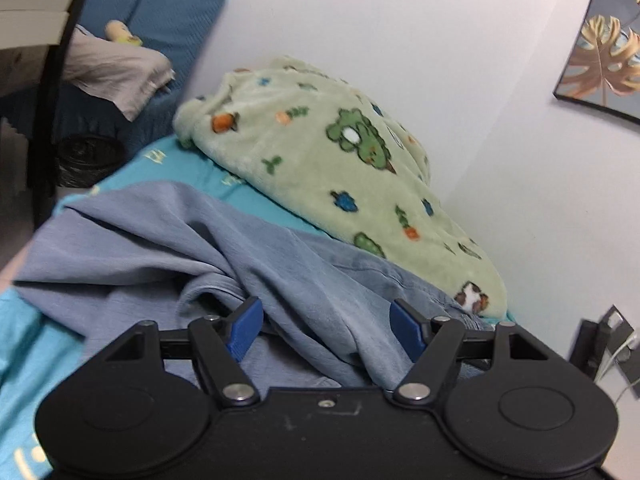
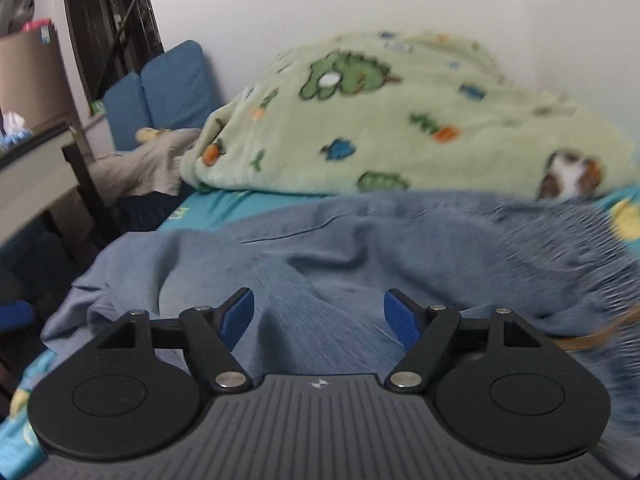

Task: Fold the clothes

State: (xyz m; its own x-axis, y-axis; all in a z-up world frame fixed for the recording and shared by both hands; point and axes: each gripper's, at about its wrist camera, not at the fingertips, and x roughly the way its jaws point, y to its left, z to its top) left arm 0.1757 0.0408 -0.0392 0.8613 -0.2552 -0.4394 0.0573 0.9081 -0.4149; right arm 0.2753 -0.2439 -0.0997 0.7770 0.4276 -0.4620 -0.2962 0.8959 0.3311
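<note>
A crumpled blue-grey garment (image 1: 168,240) lies spread on the turquoise bed sheet (image 1: 188,164); it also fills the middle of the right wrist view (image 2: 360,248). My left gripper (image 1: 326,330) is open, its blue pads (image 1: 244,330) wide apart, with a raised fold of the garment between them. My right gripper (image 2: 320,320) is open too, its pads (image 2: 238,318) on either side of a ridge of the same cloth. Neither is closed on the fabric. The right side of the right wrist view is blurred.
A pale green fleece blanket (image 1: 340,160) with cartoon prints is bunched against the white wall behind the garment, also in the right wrist view (image 2: 400,120). Blue cushions (image 1: 172,20) and grey cloth (image 1: 116,68) lie at the bed's far end. A desk (image 2: 36,168) stands left.
</note>
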